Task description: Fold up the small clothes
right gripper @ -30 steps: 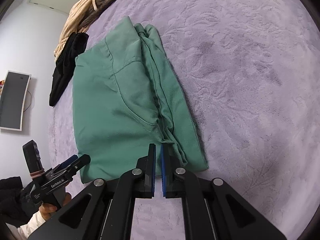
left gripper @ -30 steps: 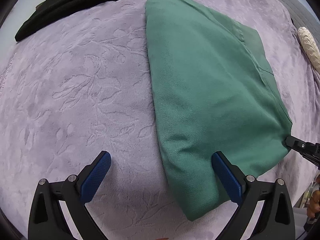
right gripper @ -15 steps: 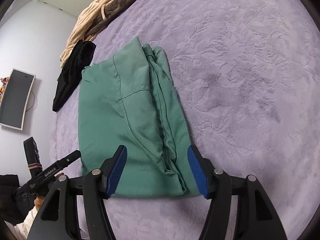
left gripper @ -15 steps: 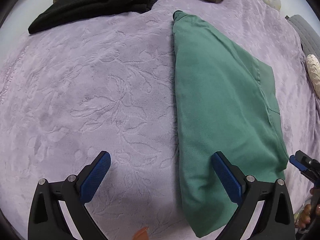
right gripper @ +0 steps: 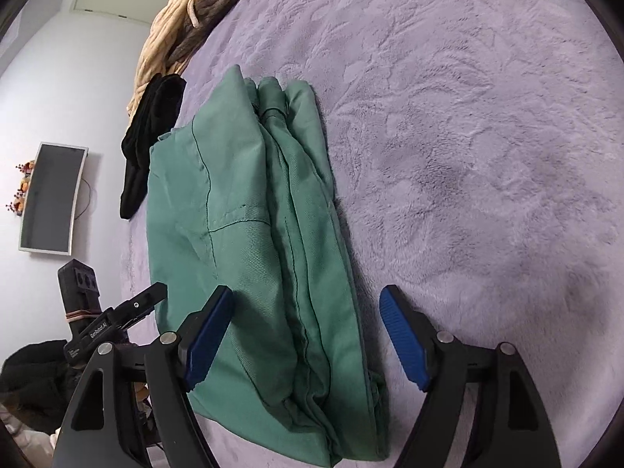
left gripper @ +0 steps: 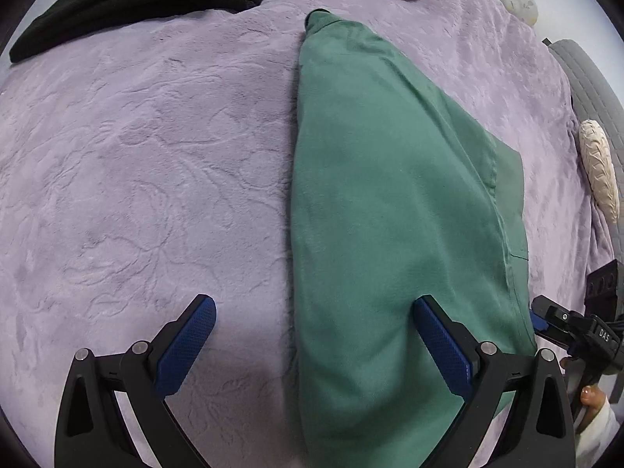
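Two grippers hang tilted steeply down over a lilac bedspread (left gripper: 156, 179), each held from behind by a person. The left gripper (left gripper: 314, 335) has its jaws spread wide, clamped on nothing; the folded left edge of the green garment (left gripper: 390, 234) lies beneath the gap, nearer the right-hand pad, while the other pad hangs over bare cover. The right gripper (right gripper: 306, 331) also stands wide apart: its jaws have just been opening, and the seamed right side of the green garment (right gripper: 253, 241) lies below and between the pads, with neither pad pressing on it.

Each gripper shows at the edge of the other's view. In the left wrist view the right gripper (left gripper: 546, 319) reaches in from the lower right, just beside the garment's near right corner, with fingertips of the hand behind it. A white label on its body reads "DAS". In the right wrist view the left gripper (right gripper: 152, 296) comes in from the lower left, and its label reads "GenRobot.AI".

The green garment lies folded into a long, narrow, flat stack on the bedspread. A black garment (right gripper: 150, 132) and a tan knitted garment (right gripper: 187, 15) lie beyond its far end, and a dark screen (right gripper: 50, 199) hangs on the wall.
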`<state>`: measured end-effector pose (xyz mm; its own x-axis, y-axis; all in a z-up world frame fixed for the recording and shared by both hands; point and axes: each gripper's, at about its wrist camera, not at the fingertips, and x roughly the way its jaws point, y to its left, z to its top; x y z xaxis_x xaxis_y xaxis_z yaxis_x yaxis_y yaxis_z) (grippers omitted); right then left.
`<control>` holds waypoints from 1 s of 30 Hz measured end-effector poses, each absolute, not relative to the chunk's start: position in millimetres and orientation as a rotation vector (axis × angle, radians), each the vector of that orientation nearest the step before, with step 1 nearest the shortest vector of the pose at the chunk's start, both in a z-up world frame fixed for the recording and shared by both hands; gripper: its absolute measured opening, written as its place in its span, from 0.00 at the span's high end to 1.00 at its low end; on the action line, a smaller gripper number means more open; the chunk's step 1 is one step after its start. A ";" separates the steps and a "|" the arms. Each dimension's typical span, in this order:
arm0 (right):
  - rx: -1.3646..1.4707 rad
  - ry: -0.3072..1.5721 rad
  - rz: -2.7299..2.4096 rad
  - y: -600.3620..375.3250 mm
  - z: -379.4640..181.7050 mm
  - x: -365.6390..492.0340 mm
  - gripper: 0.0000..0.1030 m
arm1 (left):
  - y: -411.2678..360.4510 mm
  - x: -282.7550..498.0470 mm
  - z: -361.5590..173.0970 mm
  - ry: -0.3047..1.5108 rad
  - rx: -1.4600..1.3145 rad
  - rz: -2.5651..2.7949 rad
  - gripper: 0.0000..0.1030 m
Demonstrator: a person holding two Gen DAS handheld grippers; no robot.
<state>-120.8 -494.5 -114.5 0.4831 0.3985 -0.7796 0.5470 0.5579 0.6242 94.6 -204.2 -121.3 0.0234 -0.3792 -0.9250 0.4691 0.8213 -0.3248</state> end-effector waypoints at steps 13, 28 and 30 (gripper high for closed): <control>1.137 1.099 0.132 -488.1 -142.1 -75.3 0.17 | -250.5 93.1 -152.6 1.505 0.003 -0.826 0.01; 1.338 0.930 0.185 -469.4 -112.2 -99.4 0.75 | -236.7 86.3 -114.7 1.427 -0.045 -0.905 0.56; 1.333 0.912 0.197 -457.8 -99.1 -100.8 0.75 | -229.8 85.3 -104.6 1.415 -0.052 -0.922 0.56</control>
